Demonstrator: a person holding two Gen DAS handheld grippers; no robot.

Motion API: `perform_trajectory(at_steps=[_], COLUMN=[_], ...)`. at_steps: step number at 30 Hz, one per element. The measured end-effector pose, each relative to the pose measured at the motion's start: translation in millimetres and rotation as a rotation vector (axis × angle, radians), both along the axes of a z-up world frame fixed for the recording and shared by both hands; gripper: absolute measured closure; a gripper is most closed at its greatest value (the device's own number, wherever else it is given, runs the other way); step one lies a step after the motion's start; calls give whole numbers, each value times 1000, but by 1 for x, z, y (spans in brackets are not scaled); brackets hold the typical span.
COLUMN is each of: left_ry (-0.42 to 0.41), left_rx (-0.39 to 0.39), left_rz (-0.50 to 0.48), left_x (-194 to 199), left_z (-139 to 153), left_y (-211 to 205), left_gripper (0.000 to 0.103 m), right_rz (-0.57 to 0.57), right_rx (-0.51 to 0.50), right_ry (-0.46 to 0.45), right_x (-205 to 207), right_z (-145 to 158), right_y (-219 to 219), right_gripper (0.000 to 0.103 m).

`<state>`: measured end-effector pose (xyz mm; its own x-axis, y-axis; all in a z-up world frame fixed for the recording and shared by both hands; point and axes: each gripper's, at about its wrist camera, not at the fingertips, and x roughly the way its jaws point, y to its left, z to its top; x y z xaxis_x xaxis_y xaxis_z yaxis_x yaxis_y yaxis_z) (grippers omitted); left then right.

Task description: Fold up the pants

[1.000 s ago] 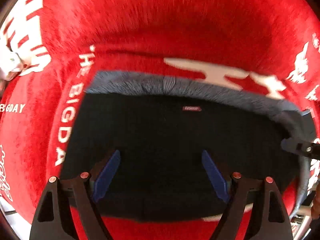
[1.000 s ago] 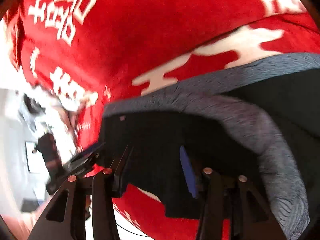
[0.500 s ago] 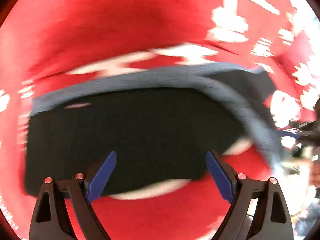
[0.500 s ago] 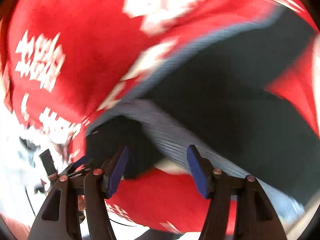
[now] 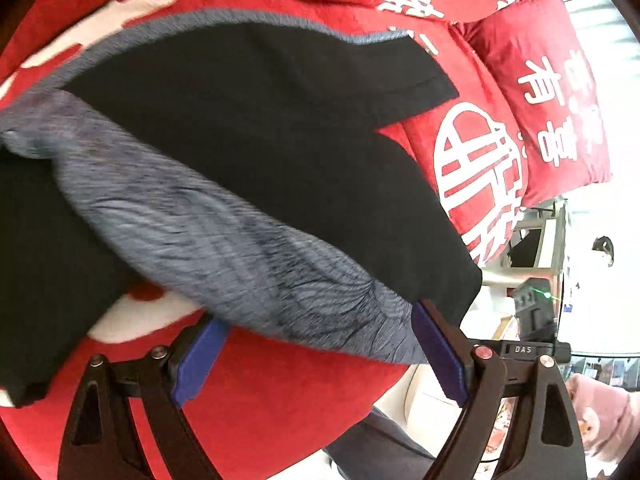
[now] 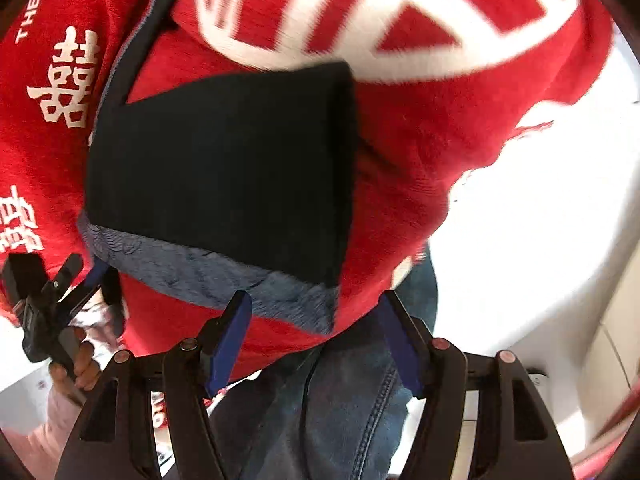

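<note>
The pair of black pants with a heathered blue-grey waistband (image 5: 248, 152) was seen lying on a red plush blanket printed with white characters (image 5: 280, 392), close to the blanket's near edge. In the right wrist view the pants (image 6: 224, 176) appeared folded into a compact black block, with the waistband running along the side nearest the blanket's edge and one black leg section trailing off toward the far left. In the left wrist view the waistband was rumpled and lay diagonally, with black fabric on both sides of it.

The left claw (image 5: 320, 356) was spread wide, its blue pads (image 5: 198, 360) set on either side of the waistband's near portion; nothing was gripped between them, though whether the pads touched the cloth could not be told. The right claw (image 6: 314, 340) was likewise spread wide and held nothing, positioned just off the blanket's near edge beside the waistband corner. A red pillow with white characters (image 5: 548, 92) lay at the blanket's far right. Blue denim jeans worn by the person (image 6: 352, 408) were visible below the blanket's edge.
</note>
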<state>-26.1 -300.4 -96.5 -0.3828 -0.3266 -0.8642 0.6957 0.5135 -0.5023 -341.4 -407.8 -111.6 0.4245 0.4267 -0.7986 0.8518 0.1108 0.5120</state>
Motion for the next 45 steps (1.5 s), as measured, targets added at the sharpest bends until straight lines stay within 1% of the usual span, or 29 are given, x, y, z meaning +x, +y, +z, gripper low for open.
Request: perform_trajectory(at_steps=[1, 2, 3, 4, 5, 8, 10, 13, 15, 16, 17, 19, 20, 21, 22, 24, 25, 27, 29, 30, 31, 33, 35, 39, 40, 41, 42, 43, 45], left_ry=[7, 7, 0, -11, -15, -56, -94, -142, -178, -208, -221, -238, -256, -305, -342, -364, -373, -409, -432, -441, -447, -441, -433, -422, -421, -426, -446, -455, -470], left_rx=[16, 29, 47, 57, 54, 29, 12, -14, -39, -49, -59, -66, -61, -48, -30, -15, -12, 19, 67, 95, 131, 196, 259, 325, 340, 345, 341, 340, 352], left_rz=[13, 22, 35, 49, 58, 78, 86, 124, 158, 175, 200, 247, 266, 291, 311, 345, 367, 382, 383, 384, 386, 397, 414, 423, 418, 417, 416, 409, 380], left_x=[-2, -3, -3, -3, -3, 4, 12, 31, 48, 59, 72, 94, 104, 117, 125, 138, 143, 144, 143, 140, 136, 128, 123, 113, 111, 110, 106, 103, 95], left_z=[-4, -6, -8, -6, 0, 19, 30, 41, 48, 50, 52, 53, 53, 55, 57, 60, 64, 68, 65, 61, 55, 40, 21, -2, -6, -8, -6, -5, -6], left_y=[-4, -2, -3, -7, -11, -23, -30, -45, -51, -56, -61, -69, -71, -73, -73, -62, -55, -41, -29, -24, -18, -8, -3, 6, 6, 6, 7, 8, 12], left_gripper=[12, 12, 12, 13, 16, 17, 17, 17, 17, 17, 17, 17, 17, 17, 17, 17, 17, 17, 17, 16, 16, 16, 16, 16, 16, 16, 16, 16, 16], right_rz=[-23, -58, -74, -84, -81, -60, -45, -20, -23, -16, -12, -53, -69, -84, -87, -57, -26, 18, 73, 86, 87, 88, 83, 62, 55, 43, 29, 29, 86], right_rx=[47, 96, 122, 148, 144, 126, 87, 18, -28, -68, -85, -92, -107, -138, -177, -227, -249, -285, -348, -370, -377, -354, -315, -287, -264, -231, -207, -217, -251], right_ry=[-42, -93, -112, -138, -164, -271, -350, -433, -479, -478, -479, -499, -494, -469, -421, -324, -276, -266, -251, -233, -212, -173, -138, -161, -155, -143, -136, -167, -221], right_x=[1, 2, 3, 6, 11, 27, 49, 85, 107, 120, 129, 157, 167, 177, 177, 194, 201, 207, 201, 198, 189, 176, 168, 170, 175, 177, 181, 182, 178], right_z=[-9, -15, -16, -12, -3, 33, 61, 91, 103, 109, 110, 112, 111, 107, 100, 95, 95, 107, 121, 126, 127, 118, 98, 71, 61, 53, 48, 54, 70], right_y=[0, -3, -5, -9, -14, -42, -73, -122, -149, -163, -174, -195, -204, -212, -222, -228, -229, -231, -228, -227, -226, -224, -226, -234, -235, -237, -238, -236, -231], right_gripper=[35, 53, 67, 87, 87, 87, 88, 88, 88, 88, 88, 87, 87, 84, 83, 74, 67, 62, 57, 55, 55, 55, 55, 55, 65, 96, 96, 96, 96])
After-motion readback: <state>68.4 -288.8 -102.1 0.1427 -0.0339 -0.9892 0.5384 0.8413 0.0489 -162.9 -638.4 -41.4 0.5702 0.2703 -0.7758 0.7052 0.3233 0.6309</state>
